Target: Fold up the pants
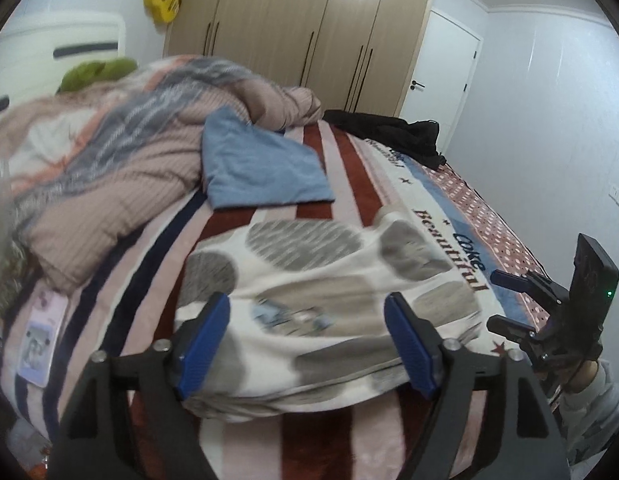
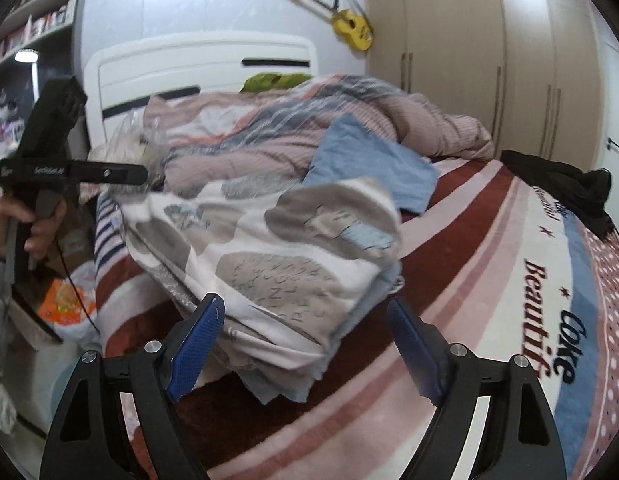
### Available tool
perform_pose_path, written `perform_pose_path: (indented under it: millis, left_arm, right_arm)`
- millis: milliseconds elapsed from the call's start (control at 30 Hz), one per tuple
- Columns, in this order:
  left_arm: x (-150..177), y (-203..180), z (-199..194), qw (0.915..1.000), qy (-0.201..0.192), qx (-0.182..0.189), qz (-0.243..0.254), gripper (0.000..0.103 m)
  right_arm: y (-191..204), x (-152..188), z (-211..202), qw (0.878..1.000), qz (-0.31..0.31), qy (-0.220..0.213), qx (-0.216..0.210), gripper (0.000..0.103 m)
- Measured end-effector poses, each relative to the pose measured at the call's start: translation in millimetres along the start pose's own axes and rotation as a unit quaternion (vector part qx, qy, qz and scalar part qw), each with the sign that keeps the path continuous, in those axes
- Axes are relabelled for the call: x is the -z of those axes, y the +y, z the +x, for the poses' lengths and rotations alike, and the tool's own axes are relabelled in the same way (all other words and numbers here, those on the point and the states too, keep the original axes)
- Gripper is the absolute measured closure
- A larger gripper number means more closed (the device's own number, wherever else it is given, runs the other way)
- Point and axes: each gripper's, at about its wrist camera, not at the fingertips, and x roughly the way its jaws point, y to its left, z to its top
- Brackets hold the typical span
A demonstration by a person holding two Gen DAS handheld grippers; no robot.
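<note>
Folded pants resting near the bed's front edge

The cream, grey-blotched fabric pants (image 1: 325,300) lie as a compact stack on the striped plush blanket (image 2: 461,280), apparently finished. The left gripper (image 1: 307,340) and right gripper (image 2: 305,344) hover low over the bundle, jaws spread wide, gripping nothing.

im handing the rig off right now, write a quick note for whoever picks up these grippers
Left gripper: open, empty, just in front of the pants.
Right gripper: open, empty, at the bundle's near corner.
Pants: white with grey patches, already folded into a thick layered bundle on the striped blanket. A folded blue cloth lies just behind them.
Done: the folds appear finished and the bundle released.
Left: probably only squaring up the loose layered edges at the near corner.
</note>
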Motion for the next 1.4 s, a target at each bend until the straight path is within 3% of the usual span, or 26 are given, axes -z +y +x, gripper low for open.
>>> perform_pose_path:
  millis: [133, 367, 533, 700, 1000, 1400]
  left_arm:
    - [-11, -43, -15, 0.9992, -0.035, 0.014, 0.013, 0.017]
    - [-20, -140, -41, 0.9927, -0.107, 0.018, 0.053, 0.004]
    - [-1, -216, -62, 0.9826, -0.168, -0.028, 0.073, 0.001]
    - [20, -264, -66, 0.979, -0.188, -0.037, 0.069, 0.001]
    - [48, -312, -57, 0.9794, -0.185, -0.016, 0.079, 0.001]
    - [56, -326, -50, 0.9811, -0.177, -0.005, 0.077, 0.001]
  right_arm:
    - [-12, 3, -41, 0.999, 0.011, -0.024, 0.024, 0.021]
    - [-49, 19, -140, 0.992, 0.046, -0.071, 0.091, 0.006]
    - [-69, 37, -224, 0.98, 0.055, -0.116, 0.152, 0.0]
    - [-71, 62, -282, 0.967, 0.049, -0.133, 0.211, 0.0]
    - [-79, 95, -325, 0.957, 0.082, -0.134, 0.242, 0.0]
    - [-78, 103, -335, 0.953, 0.092, -0.14, 0.253, 0.0]
